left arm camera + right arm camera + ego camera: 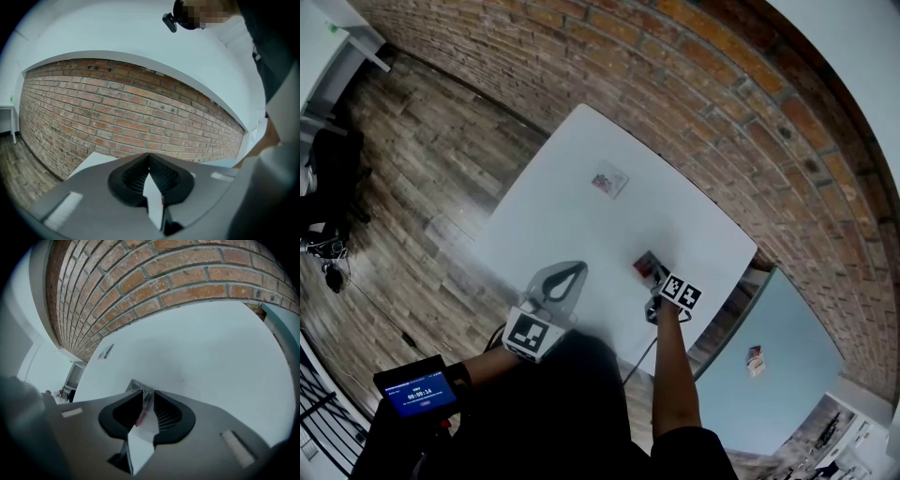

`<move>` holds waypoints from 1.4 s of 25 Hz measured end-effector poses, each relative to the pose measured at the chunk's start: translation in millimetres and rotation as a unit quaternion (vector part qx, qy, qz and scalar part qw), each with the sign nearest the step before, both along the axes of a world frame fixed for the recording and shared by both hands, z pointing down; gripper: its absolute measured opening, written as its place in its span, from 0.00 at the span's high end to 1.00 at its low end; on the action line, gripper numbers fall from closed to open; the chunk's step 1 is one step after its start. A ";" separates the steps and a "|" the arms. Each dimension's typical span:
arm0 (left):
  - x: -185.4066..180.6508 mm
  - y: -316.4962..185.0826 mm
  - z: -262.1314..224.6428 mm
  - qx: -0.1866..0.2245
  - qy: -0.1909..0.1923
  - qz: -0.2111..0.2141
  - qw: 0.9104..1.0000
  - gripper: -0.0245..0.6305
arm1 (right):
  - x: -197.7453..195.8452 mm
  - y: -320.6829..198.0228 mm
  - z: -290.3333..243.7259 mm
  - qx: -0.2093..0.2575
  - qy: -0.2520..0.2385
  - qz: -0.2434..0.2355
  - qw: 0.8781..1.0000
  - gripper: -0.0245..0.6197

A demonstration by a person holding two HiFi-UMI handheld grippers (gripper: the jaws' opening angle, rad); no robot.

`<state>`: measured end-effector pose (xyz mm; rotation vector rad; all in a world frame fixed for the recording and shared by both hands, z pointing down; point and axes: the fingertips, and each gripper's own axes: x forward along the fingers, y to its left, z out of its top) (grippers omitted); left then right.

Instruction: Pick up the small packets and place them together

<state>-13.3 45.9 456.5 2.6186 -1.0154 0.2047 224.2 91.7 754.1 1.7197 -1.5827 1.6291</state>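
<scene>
On the white table (562, 206), one small packet (609, 180) lies flat near the far side; in the right gripper view this far packet (105, 351) shows at the upper left. A second packet (647, 266), red and white, is at the right gripper (657, 279). In the right gripper view that packet (142, 425) stands between the jaws of the right gripper (148, 393), its far end on the table, with a gap beside it. The left gripper (577, 268) hovers over the near table edge. Its jaws (149, 158) are shut on a thin white packet (153, 201).
A brick wall (675, 84) runs along the table's far and right sides. Wood floor (422, 159) lies to the left. A lower pale-blue surface (787, 366) at the right carries a small object (756, 360). A device with a blue screen (417, 392) sits on the left forearm.
</scene>
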 end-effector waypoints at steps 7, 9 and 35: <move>-4.9 -0.4 0.1 -0.002 0.003 -0.015 1.000 0.96 | -0.9 -4.9 -0.4 0.000 0.003 -0.018 1.000 0.90; -6.8 1.0 0.0 -0.003 0.004 -0.019 1.000 0.96 | -2.4 -6.8 -0.9 0.000 0.005 -0.027 1.000 0.92; -11.9 9.9 4.9 -0.006 -0.008 -0.029 1.000 0.96 | -61.2 -7.8 -5.4 -0.008 0.157 -0.300 0.941 0.67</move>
